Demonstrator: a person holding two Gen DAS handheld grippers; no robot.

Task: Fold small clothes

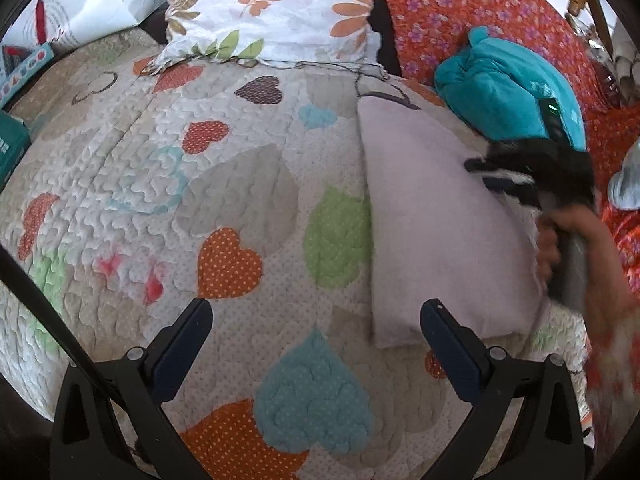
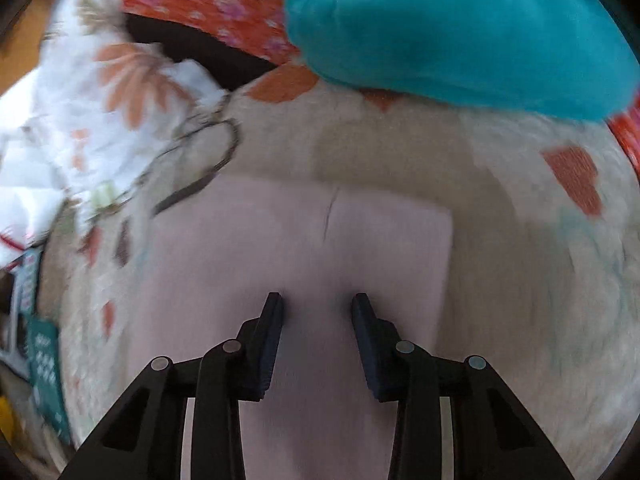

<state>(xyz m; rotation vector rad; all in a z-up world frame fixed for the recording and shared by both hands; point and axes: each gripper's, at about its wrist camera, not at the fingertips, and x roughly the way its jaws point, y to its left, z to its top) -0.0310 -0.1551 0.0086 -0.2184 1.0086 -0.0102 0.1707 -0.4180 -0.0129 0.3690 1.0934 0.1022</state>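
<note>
A pale pink folded garment (image 1: 436, 224) lies flat on the heart-patterned quilt (image 1: 224, 184), right of centre in the left wrist view. My left gripper (image 1: 316, 320) is open and empty above the quilt, its right finger near the garment's near corner. My right gripper (image 1: 500, 168) is over the garment's far right side, blurred by motion. In the right wrist view the garment (image 2: 304, 248) fills the middle, and the right gripper (image 2: 318, 304) hovers over it with jaws partly open and nothing between them.
A teal plush cushion (image 1: 504, 88) sits just behind the garment, also in the right wrist view (image 2: 460, 32). A white floral pillow (image 1: 272, 4) and an orange floral cover (image 1: 460, 8) lie at the back. Boxes (image 1: 16, 68) stand at the left edge.
</note>
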